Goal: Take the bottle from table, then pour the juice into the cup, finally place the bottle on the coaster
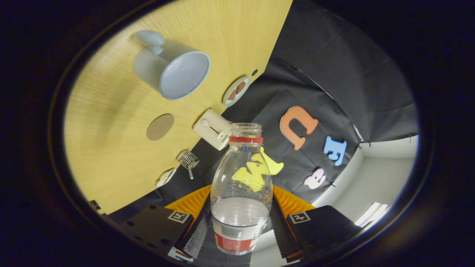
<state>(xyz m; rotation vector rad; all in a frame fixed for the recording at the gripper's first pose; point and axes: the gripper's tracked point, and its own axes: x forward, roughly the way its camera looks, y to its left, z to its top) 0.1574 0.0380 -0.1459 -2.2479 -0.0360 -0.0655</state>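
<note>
— What have you got there?

— A clear plastic bottle [241,185] with a red neck ring, no cap, and a red-and-white label at its base. It sits between my two fingers, and my claw [240,226] is clamped on its lower body, one finger [198,230] pressing at its nine o'clock side and the other at its three o'clock side. Some clear liquid fills the lower part; the mouth points straight ahead of me.

— How is your hand turned?

— I'm rolled hard over, so the pale wooden table [111,122] tilts up across the scene towards ten o'clock from the bottle, with the booth's black cloth wall towards two o'clock.

— And the cup?

— The pale grey-blue mug [174,70] with a rounded handle stands on the table, at about eleven o'clock from the bottle's mouth, well apart from it, and looks empty.

— The coaster?

— A round brown coaster [160,127] lies flat on the table at about nine o'clock from the bottle's neck, bare.

— Anything else?

— A small white toaster [212,129] stands just beside the bottle's neck. A small plate [236,91] holding brown pieces lies beyond it near the table's edge, and a little wire basket [189,161] rests nearer me.
</note>
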